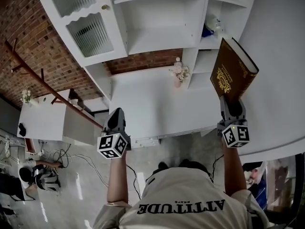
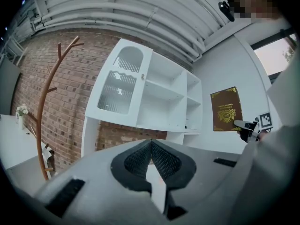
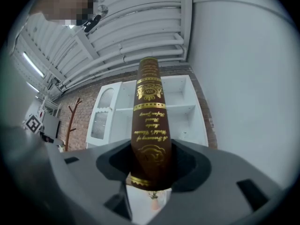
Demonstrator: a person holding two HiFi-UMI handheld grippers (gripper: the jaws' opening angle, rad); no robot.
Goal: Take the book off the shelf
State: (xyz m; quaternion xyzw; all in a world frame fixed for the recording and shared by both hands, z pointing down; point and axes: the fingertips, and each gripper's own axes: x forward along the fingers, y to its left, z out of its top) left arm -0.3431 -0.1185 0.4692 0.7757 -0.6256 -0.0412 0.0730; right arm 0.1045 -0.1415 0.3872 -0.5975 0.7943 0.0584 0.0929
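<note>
One brown gold-printed book (image 1: 233,68) is clamped by its lower end in the right gripper (image 1: 232,104) and held upright, off to the right of the white shelf unit (image 1: 157,37). The left gripper (image 1: 116,112) is squeezed fully together, with nothing in it. One small item, probably a flower vase (image 1: 178,73), is seen beside the shelves. A brick wall (image 1: 28,37) is seen behind.

My left gripper (image 1: 116,112) and right gripper (image 1: 232,101): grey, black pads, black-and-white square markers. I see a dark brown hardcover book (image 1: 232,68), gold ornament and lettering; white shelf cabinet (image 1: 157,32), 2 ribbed glass doors (image 1: 90,32); red-brown brick wall (image 1: 28,37).
</note>
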